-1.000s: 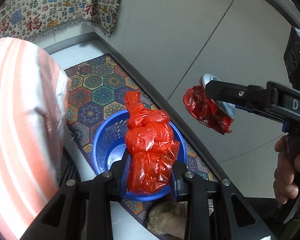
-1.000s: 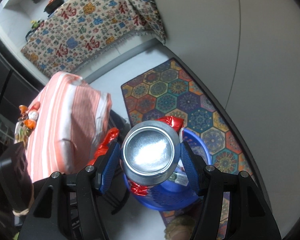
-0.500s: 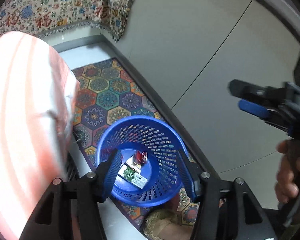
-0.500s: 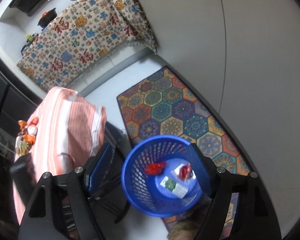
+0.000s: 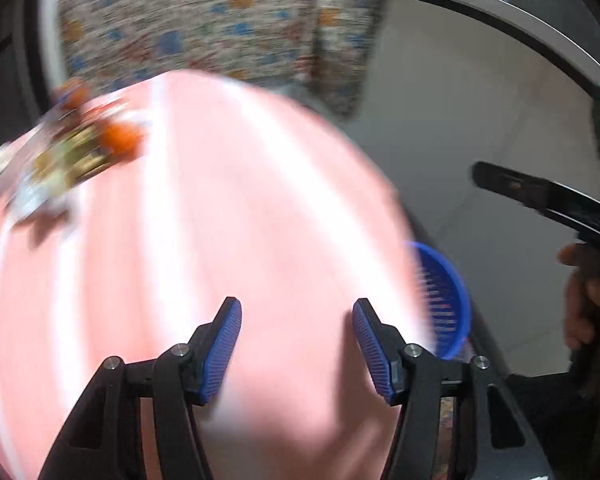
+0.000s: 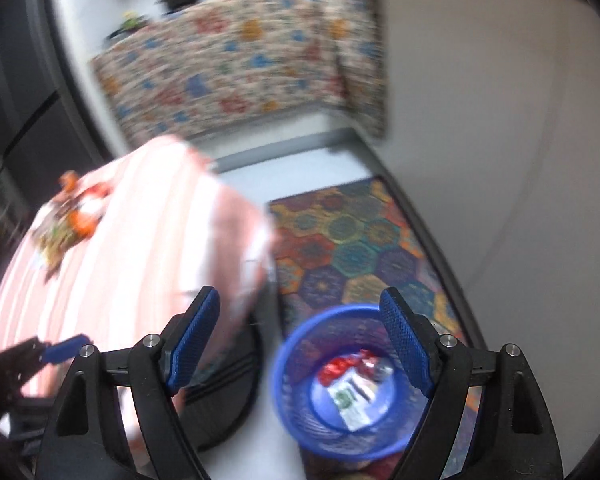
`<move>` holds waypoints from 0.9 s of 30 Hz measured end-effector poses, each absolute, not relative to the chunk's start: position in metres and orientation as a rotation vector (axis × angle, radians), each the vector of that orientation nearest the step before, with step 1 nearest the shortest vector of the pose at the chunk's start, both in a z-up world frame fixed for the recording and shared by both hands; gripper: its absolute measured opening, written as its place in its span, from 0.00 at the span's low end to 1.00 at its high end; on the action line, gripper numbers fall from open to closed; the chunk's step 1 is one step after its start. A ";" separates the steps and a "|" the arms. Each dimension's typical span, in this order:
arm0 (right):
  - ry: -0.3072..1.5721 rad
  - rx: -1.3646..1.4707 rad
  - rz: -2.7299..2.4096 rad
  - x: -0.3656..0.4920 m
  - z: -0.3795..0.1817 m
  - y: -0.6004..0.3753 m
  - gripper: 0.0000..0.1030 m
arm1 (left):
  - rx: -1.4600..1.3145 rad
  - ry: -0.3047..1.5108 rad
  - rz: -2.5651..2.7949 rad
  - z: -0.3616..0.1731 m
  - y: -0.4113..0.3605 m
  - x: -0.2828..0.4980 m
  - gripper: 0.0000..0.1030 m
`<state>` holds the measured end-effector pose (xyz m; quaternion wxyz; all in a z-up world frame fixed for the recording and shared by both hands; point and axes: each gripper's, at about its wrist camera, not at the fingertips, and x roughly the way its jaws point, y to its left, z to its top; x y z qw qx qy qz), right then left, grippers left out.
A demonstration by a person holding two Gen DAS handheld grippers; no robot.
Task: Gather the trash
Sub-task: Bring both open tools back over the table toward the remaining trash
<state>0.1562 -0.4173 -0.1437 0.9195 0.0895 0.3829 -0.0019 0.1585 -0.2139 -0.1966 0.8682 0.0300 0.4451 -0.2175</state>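
Left-wrist view, blurred by motion: the left gripper [image 5: 297,340] sits low in the centre with its 2 blue-padded jaws apart and nothing between them; they have just been opening. Behind and beneath it spreads a table covered by a pink-and-white striped cloth [image 5: 228,200], which fills most of the view. At the far left of that cloth lies a smeared heap of orange, green and white litter [image 5: 76,152]; its separate pieces cannot be told. Above, a patterned floral cloth [image 5: 204,36] hangs over a counter. To the right of the table edge, part of the blue perforated basket [image 5: 446,300] shows on the floor, half hidden by the striped cloth. At the far right the right gripper [image 5: 540,196] enters as a dark arm, with a hand [image 5: 584,292] on its grip. Right-wrist view, from left to right: 1 blue pad of the left gripper shows at the lower left edge; the litter heap lies on the table's far left part; the right gripper's 2 jaws stand wide apart and empty, having just been opening. Between and below them the basket stands on the pale floor, just beside a hexagon-patterned rug [image 6: 352,240]. Inside the basket lie red crumpled trash [image 6: 340,366] and a white-and-green wrapper [image 6: 350,398], touching one another on its bottom. A pale wall [image 6: 500,120] closes the right side.
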 end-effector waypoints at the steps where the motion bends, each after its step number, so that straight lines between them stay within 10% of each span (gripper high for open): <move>1: 0.783 0.161 0.033 0.159 -0.143 -0.400 0.83 | 0.061 0.918 -0.418 -0.196 -0.196 0.157 0.57; 18: 0.873 -0.161 0.365 0.192 -0.178 -0.183 0.90 | 0.010 0.918 -0.080 -0.198 -0.036 0.173 0.59; 23: 0.908 -0.167 0.348 0.199 -0.185 -0.176 0.94 | 0.065 0.907 -0.021 -0.203 -0.039 0.177 0.89; 27: 0.918 -0.158 0.334 0.209 -0.187 -0.174 0.99 | 0.016 0.922 -0.009 -0.205 -0.030 0.179 0.93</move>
